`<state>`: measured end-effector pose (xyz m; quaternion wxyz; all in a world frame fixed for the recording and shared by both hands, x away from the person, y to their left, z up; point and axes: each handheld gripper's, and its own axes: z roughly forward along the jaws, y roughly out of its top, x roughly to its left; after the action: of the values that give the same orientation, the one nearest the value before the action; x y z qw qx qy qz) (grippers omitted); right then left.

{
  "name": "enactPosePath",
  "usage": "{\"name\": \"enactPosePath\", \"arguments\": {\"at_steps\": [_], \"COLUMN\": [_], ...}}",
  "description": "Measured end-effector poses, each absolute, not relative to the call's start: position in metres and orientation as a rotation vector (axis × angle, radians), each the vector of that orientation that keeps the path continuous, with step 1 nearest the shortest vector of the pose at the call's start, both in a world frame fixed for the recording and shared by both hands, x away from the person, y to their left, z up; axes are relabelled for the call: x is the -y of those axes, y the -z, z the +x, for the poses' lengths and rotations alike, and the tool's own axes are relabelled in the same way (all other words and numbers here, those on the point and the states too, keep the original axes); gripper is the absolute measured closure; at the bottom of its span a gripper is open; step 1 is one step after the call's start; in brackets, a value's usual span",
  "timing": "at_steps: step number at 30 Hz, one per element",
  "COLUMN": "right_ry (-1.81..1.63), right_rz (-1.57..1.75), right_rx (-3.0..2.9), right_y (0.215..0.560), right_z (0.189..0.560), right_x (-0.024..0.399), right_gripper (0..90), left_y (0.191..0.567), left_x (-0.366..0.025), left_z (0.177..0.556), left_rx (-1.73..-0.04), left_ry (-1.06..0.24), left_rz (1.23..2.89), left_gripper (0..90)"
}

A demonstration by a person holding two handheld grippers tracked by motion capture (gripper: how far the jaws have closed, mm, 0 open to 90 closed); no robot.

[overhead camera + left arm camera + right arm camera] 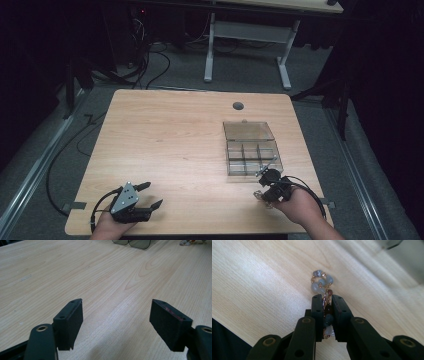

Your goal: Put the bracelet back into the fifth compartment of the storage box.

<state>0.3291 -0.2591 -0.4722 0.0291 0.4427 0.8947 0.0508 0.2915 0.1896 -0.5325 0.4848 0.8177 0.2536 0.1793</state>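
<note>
A beaded bracelet (pixel 322 283) of pale blue, brown and dark stones on a gold chain lies on the wooden table (pixel 170 145). My right gripper (pixel 327 300) is shut on the bracelet, with part of it pinched between the pads and a loop of beads sticking out past the tips. From above, the right gripper (pixel 262 194) sits near the table's front right, just in front of a clear compartment box (pixel 252 157) whose lid is folded back. My left gripper (pixel 150 195) rests at the front left, open, with nothing between its pads (pixel 72 322).
A grey cable port (pixel 238 105) is set into the table near its far edge. Another desk's white legs (pixel 210 47) stand on the floor beyond. Cables trail over the floor at the left. The box's corner (pixel 132 243) appears far off in the left gripper view.
</note>
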Motion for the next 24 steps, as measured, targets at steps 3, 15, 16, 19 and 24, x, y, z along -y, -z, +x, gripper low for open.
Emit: {"name": "enactPosePath", "arguments": {"at_steps": [3, 15, 16, 19, 24], "right_ry": [-0.170, -0.184, -0.190, -0.190, -0.203], "right_rz": [1.361, 1.363, 1.367, 1.411, 1.390], "right_rx": [-2.753, -2.756, -2.760, -2.747, -2.753], "right_y": [0.467, 0.447, 0.445, 0.441, 0.436], "right_z": [0.331, 0.335, 0.336, 0.336, 0.340], "right_x": [0.260, 0.263, 0.263, 0.264, 0.266], "right_gripper": [81.4, 81.5, 81.5, 81.5, 81.4], "left_y": [0.532, 0.532, 0.532, 0.532, 0.532], "left_x": [-0.190, -0.190, -0.190, -0.190, -0.190], "left_z": [0.291, 0.291, 0.291, 0.291, 0.291], "left_rx": [-0.617, -0.617, -0.617, -0.617, -0.616], "left_ry": [-0.437, -0.440, -0.440, -0.440, -0.440], "left_rz": [1.990, 1.990, 1.990, 1.990, 1.990], "left_gripper": [27.4, 27.4, 27.4, 27.4, 27.4]}}
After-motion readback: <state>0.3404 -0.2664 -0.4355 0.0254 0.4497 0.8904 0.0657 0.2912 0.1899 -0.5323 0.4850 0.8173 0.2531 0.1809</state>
